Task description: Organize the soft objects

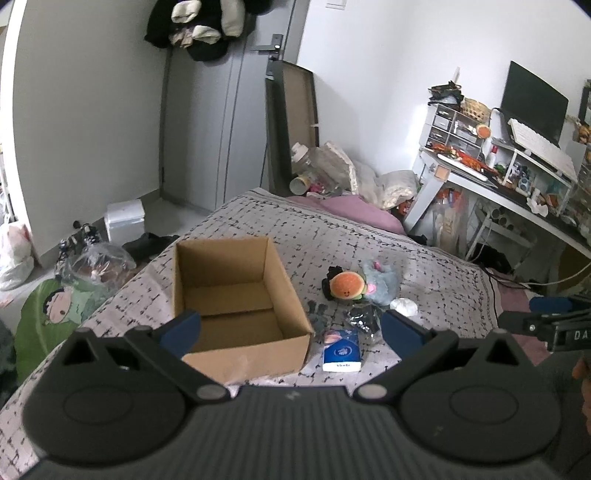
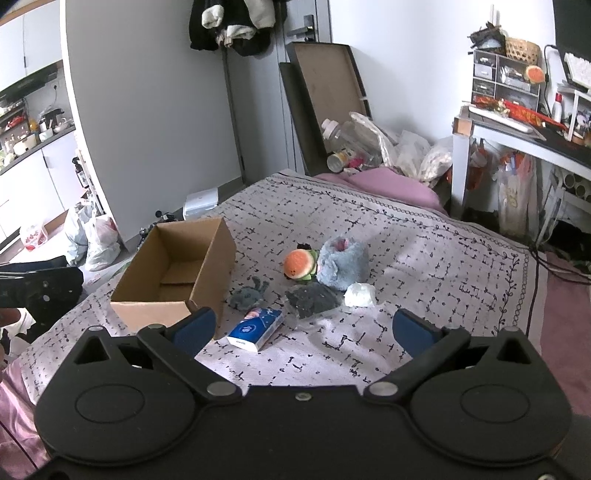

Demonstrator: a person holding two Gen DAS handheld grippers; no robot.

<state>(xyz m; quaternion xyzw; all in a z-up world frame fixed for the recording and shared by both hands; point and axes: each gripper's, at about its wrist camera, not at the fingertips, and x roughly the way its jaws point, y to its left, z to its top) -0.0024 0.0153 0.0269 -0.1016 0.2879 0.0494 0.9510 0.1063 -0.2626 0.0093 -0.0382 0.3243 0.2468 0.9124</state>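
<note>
From the left wrist, the left hand-held gripper [image 1: 290,326] hung wide open, empty, above the empty cardboard box [image 1: 236,295], likely the bin. From the right wrist, the right hand-held gripper [image 2: 303,330] gaped empty before the burger plush [image 2: 298,265] and tissue pack [image 2: 256,328] on the bed [image 2: 424,258].

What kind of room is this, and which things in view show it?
Most likely a small lived-in bedroom. A bed with a patterned quilt fills the middle, a cluttered desk with a monitor stands beside it, and clothes hang on the door. An empty cardboard box sits on the quilt.
</note>
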